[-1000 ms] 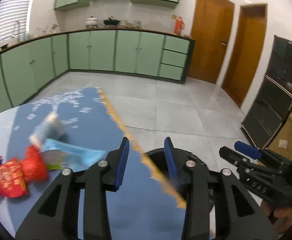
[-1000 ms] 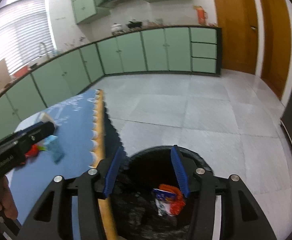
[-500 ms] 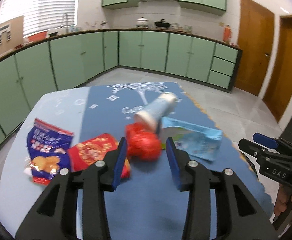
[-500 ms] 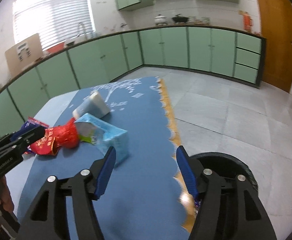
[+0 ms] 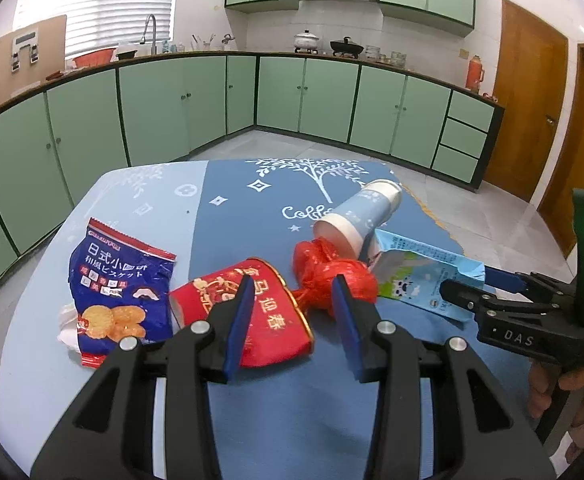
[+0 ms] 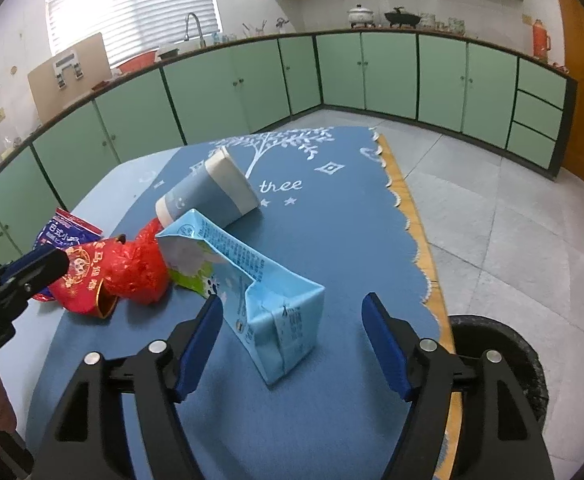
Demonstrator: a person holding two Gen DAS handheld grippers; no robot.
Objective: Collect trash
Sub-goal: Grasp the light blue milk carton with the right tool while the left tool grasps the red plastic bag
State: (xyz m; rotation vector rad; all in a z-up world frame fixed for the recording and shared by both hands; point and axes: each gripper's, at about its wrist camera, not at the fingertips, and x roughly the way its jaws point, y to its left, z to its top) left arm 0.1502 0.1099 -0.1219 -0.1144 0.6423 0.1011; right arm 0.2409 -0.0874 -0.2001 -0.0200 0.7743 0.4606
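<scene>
Trash lies on a blue tablecloth (image 5: 292, 412). My left gripper (image 5: 292, 292) is open just short of a red paper cup (image 5: 268, 316) and a crumpled red wrapper (image 5: 332, 272); nothing sits between its pads. Further left lies a blue biscuit bag (image 5: 116, 284), behind it all a tipped blue paper cup (image 5: 362, 212). My right gripper (image 6: 294, 312) hovers over a flattened light-blue milk carton (image 6: 260, 280), jaws opening, pads clear of the carton. The same carton (image 5: 424, 276) shows at the right of the left wrist view.
A black trash bin (image 6: 504, 352) stands on the tiled floor beside the table's right edge. Green cabinets (image 5: 332, 100) line the walls, with wooden doors (image 5: 528, 112) at the right. A person's hand (image 5: 552, 392) grips the right tool.
Both grippers swung from the bin back over the table. The left one now faces the red cup and wrapper. The right one's jaws widened and came down over the milk carton.
</scene>
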